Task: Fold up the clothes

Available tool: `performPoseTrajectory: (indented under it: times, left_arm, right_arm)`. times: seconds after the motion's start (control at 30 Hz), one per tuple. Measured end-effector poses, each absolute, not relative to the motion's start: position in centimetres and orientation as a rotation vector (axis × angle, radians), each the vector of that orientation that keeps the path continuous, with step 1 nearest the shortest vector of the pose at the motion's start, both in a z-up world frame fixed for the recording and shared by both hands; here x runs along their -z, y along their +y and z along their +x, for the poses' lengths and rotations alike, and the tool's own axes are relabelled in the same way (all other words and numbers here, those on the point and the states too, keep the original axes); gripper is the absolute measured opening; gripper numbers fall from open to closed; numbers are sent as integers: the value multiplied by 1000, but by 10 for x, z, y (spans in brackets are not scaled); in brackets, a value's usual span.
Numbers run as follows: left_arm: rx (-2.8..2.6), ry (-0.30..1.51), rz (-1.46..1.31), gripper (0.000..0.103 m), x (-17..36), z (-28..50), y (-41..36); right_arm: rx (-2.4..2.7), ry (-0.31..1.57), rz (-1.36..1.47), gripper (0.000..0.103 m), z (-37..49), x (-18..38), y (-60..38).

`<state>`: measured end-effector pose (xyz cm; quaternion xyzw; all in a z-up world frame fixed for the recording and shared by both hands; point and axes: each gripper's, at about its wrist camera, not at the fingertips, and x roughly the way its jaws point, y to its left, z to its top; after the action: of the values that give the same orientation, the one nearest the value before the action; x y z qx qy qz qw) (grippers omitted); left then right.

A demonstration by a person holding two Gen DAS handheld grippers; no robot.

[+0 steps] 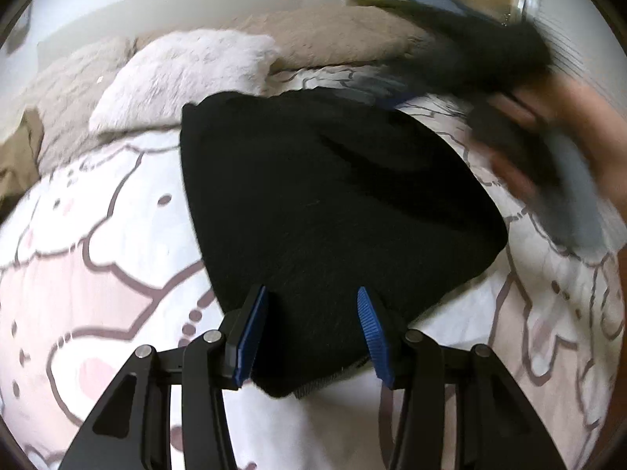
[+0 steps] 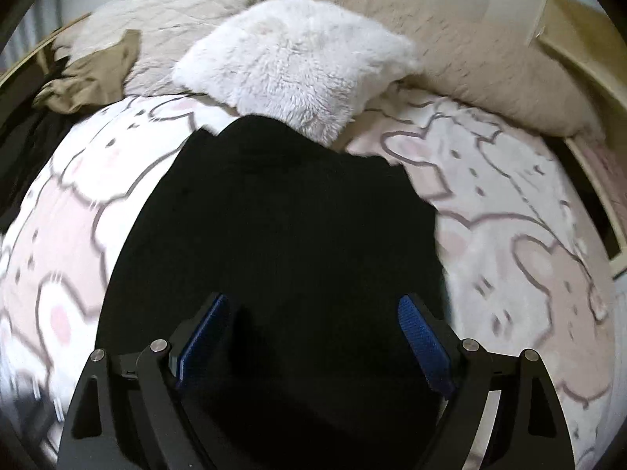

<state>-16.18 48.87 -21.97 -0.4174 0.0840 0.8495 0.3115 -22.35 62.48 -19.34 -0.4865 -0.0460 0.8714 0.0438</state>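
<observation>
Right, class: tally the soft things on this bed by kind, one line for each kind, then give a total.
Black garment: 1
Fluffy white cushion: 1
Beige pillows: 2
Bunny-print cover: 1
Total: 5

Right hand [image 1: 564, 145] and its gripper: motion-blurred in left wrist view, jaw stance unreadable there. Black garment [image 2: 282, 235]: near edge hidden behind right gripper [image 2: 313, 337]; folds lost in darkness. Dark clothing [image 2: 27, 149] at left edge: cut off, unidentifiable.
</observation>
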Motion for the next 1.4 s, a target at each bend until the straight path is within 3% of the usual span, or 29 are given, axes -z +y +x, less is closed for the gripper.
performPoseTrajectory:
  times: [0.1,0.33,0.4,0.43,0.83,0.9,1.03,1.17,1.23,1.33,1.4]
  left_arm:
    - [-2235,242,-1156,47,222,-159,490]
    - [-2243,330,-1189,48,243,-156,502]
    - [-2251,360,-1168,48,247,-153,503]
    - [-2252,369,-1161,48,247,-152,504]
    - [-2194,268,-1202,50,214,-153,474]
    - [-2197,253,-1187,57,202,-153,459]
    - [-2202,210,-1171,60,178,-153,424]
    - [-2204,231,-1122,80,152,-146,390]
    - [-2205,259,-1084,84,140,-141,374]
    - [-2186,291,-1039,85,125,-135,346]
    - [-2178,309,-1015,91,118,-132,328]
  right_arm:
    - [-2647,-131,-1515,88,-168,204,637]
    - [-2586,17,-1643,89,-142,258,670]
    - [-2593,92,-1633,100,-149,269,680]
    - [-2605,111,-1623,100,-150,271,684]
    - [-2587,94,-1563,100,-144,244,682]
    - [-2597,65,-1530,100,-137,225,670]
    - [-2633,-8,-1426,100,-118,179,635]
    - [-2656,-36,-1294,100,-97,135,587]
    - [-2664,-35,-1226,100,-85,118,562]
    - [-2672,56,-1149,100,-71,104,534]
    - [-2672,121,-1095,101,-63,97,517]
